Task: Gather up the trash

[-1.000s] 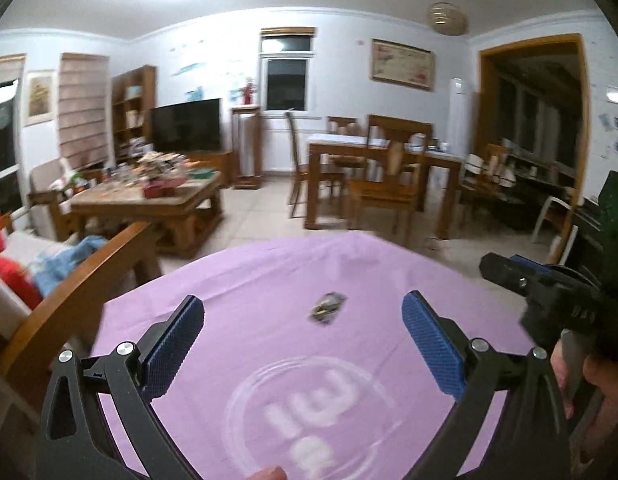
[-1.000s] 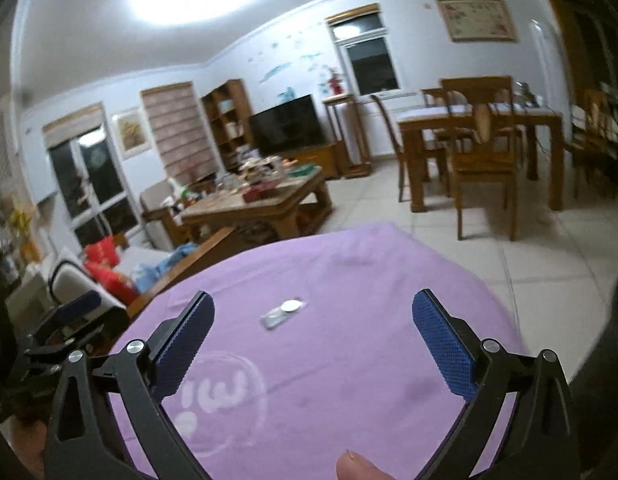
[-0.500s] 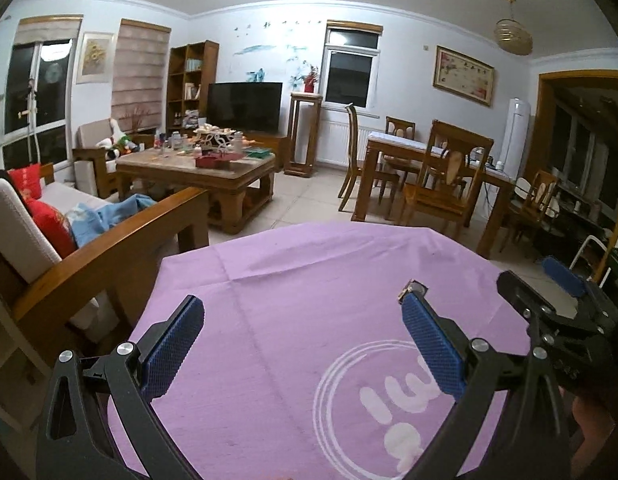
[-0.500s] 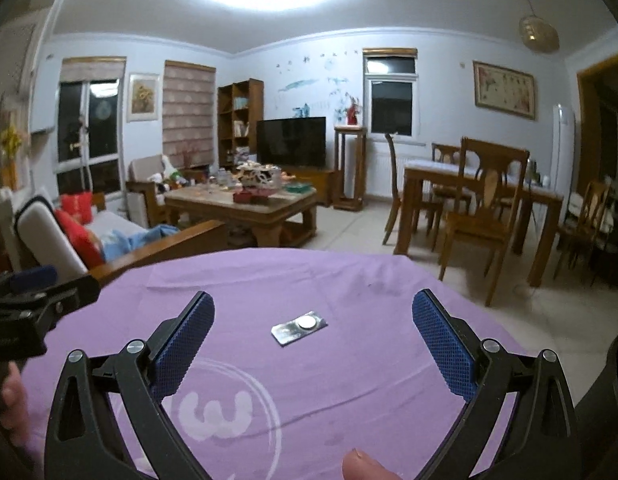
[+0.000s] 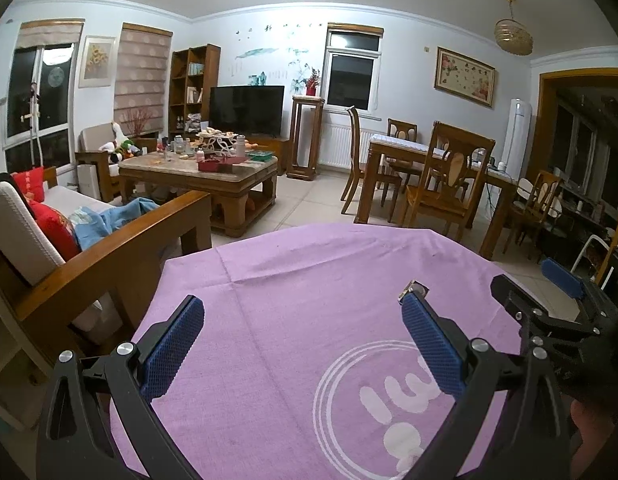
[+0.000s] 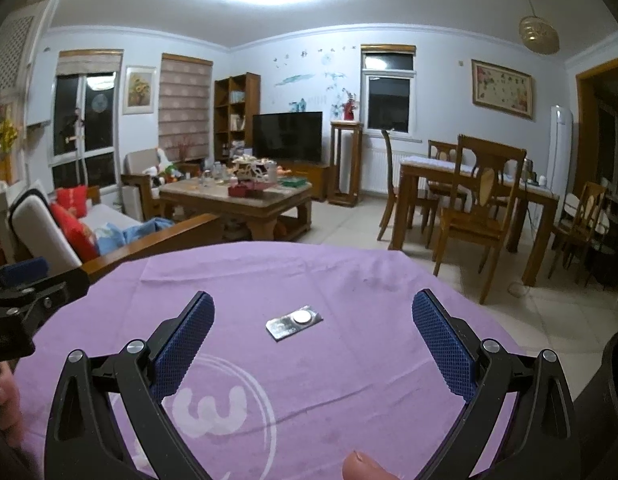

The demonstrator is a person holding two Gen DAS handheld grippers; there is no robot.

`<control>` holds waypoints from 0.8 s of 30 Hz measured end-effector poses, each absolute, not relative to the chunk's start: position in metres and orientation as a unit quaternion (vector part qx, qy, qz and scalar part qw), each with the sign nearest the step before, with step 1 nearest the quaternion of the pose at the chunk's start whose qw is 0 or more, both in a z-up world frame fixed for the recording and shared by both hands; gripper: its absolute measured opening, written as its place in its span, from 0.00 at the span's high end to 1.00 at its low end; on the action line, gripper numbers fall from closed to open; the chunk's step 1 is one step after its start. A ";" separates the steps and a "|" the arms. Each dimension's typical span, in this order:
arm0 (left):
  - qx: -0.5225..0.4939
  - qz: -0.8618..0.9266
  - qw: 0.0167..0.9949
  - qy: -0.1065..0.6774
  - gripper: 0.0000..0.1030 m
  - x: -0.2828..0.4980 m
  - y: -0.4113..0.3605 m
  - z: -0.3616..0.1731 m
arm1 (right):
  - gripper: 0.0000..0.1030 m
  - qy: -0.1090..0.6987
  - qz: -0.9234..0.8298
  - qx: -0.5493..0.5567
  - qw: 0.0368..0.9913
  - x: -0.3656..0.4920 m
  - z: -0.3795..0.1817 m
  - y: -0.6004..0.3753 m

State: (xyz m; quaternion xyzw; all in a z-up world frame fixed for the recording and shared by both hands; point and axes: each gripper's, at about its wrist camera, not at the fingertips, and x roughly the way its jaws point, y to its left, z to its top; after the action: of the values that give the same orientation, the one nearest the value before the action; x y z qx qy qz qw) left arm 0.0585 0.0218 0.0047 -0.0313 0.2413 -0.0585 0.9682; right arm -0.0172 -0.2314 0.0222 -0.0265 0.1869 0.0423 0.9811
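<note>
1. Living room setup: a purple cloth with a white logo covers the tabletop, and pretty much the only thing on it is one bit of trash, a small silver foil blister pack with a single round tablet bubble.

2. Right tool is spread wide, nothing between the blue pads. The blister pack sits straight ahead of it, roughly centred in the gap between the two fingers, a bit beyond the tips and lying flat on the cloth.

3. Long axis of the pack runs slantwise across the right tool's line of sight: the end toward the left finger is closer to the tool, the end with the bubble angles away toward the right finger. So it's not square to the closing line.

4. Left tool is also wide and holding nothing. From its side the blister pack peeks out just past the tip of its right-hand finger, so off to the edge, not between the fingers.

5. My read: the right tool is the better placed of the two. I'd guess it needs to push forward and down, maybe with a slight wrist twist. The pack being thin and flat on cloth looks like the tricky part.
</note>
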 end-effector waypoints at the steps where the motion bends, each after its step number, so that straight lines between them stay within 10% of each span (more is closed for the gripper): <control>1: -0.030 -0.058 0.969 0.240 0.05 0.058 0.023 0.006 | 0.05 0.187 0.042 -0.026 0.981 -0.017 0.021 -0.232; 24: -0.031 -0.053 0.969 0.241 0.05 0.052 0.025 0.015 | 0.05 0.192 0.032 -0.016 0.981 -0.019 0.021 -0.237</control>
State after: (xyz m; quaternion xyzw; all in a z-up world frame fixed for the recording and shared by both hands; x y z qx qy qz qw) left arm 0.0523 0.0247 0.0154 -0.0314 0.2413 -0.0528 0.9685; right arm -0.0193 -0.2369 0.0214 -0.0158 0.1918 0.0319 0.9808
